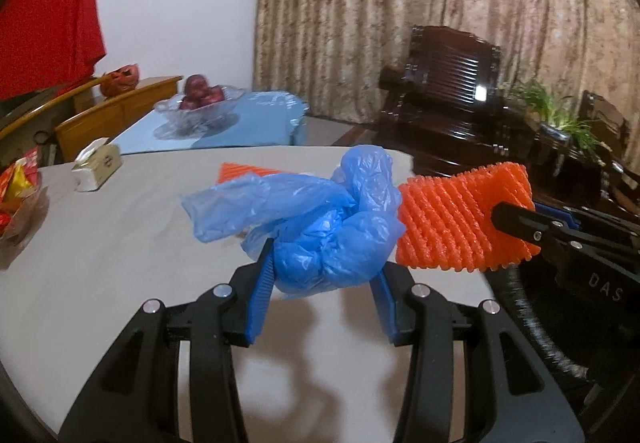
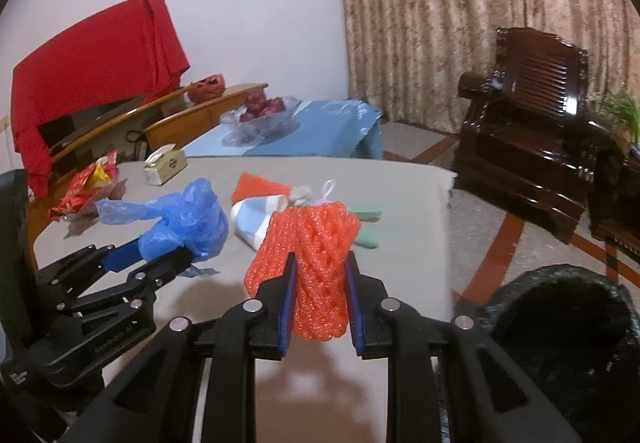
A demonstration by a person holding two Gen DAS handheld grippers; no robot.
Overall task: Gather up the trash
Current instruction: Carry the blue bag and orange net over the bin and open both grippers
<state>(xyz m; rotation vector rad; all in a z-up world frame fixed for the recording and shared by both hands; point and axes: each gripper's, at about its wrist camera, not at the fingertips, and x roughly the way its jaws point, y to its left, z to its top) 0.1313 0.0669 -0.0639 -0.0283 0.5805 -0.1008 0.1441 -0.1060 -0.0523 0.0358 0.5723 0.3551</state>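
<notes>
So you've got both grippers loaded over the grey table point(image 2: 400, 179). Your left gripper point(image 1: 324, 267) is clamped on a crumpled blue plastic bag point(image 1: 320, 219), pads squeezing the knotted lump from both sides, with a loose flap of bag sticking out to the left. The bag is up off the table, and you can see its shadow on the tabletop below. Your right gripper point(image 2: 320, 299) is pinching an orange foam fruit net point(image 2: 312, 263), jaws pressed in tight on the squashed mesh, and the net is off the table too. In the left wrist view the net sits just right of the bag, nearly touching it.

Still lying on the table, behind the net: a second orange net piece point(image 2: 260, 183), a light blue and white paper cup point(image 2: 256, 219) tipped on its side, a small pink and grey bit point(image 2: 316, 195) I can't make out, and something pale green point(image 2: 368, 227) that's blurred. Toward the far left corner of the table there's a tissue box point(image 2: 165, 163) and a red and yellow snack wrapper point(image 2: 90, 183).

Off the table's right edge, low down, there's a black-lined bin point(image 2: 560, 323) with its mouth open.
</notes>
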